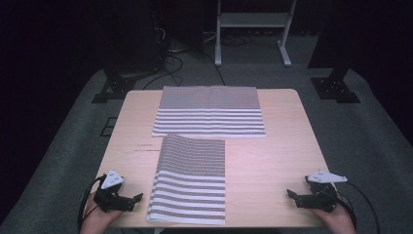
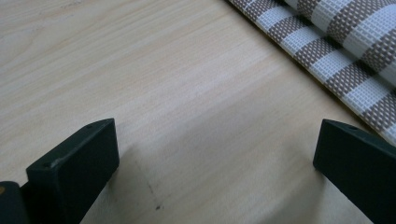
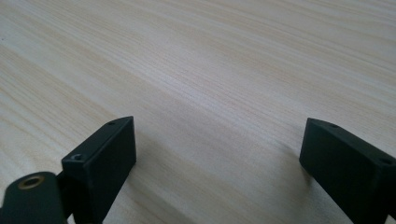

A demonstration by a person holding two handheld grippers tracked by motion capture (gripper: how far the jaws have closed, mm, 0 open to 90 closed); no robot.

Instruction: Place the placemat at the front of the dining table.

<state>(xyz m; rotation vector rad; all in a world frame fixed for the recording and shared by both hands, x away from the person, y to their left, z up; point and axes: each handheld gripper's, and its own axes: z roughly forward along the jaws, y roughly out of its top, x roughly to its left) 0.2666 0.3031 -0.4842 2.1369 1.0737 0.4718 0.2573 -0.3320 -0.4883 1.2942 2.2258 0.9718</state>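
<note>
Pale wood table [image 1: 282, 146] | near striped cloth [image 1: 190, 180], untouched, just beside my left gripper [image 1: 138, 197], jaws spread | my right gripper [image 1: 292, 194] spread, well apart.

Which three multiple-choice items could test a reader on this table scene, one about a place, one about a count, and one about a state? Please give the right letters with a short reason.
1. Where does the left gripper rest?
A. On the far mat
B. On the table, beside the near mat's left edge
C. On the floor

2. How many striped mats lie on the table?
A. One
B. Two
C. Four

3. How do the jaws of the right gripper stand?
A. Open, with nothing between them
B. Shut on a mat
C. Shut on a cable

Answers:
1 B: the high view shows it on the wood, just left of the near mat.
2 B: the near mat and the far mat are the two there.
3 A: the right gripper view shows bare wood between the spread jaws.
</note>
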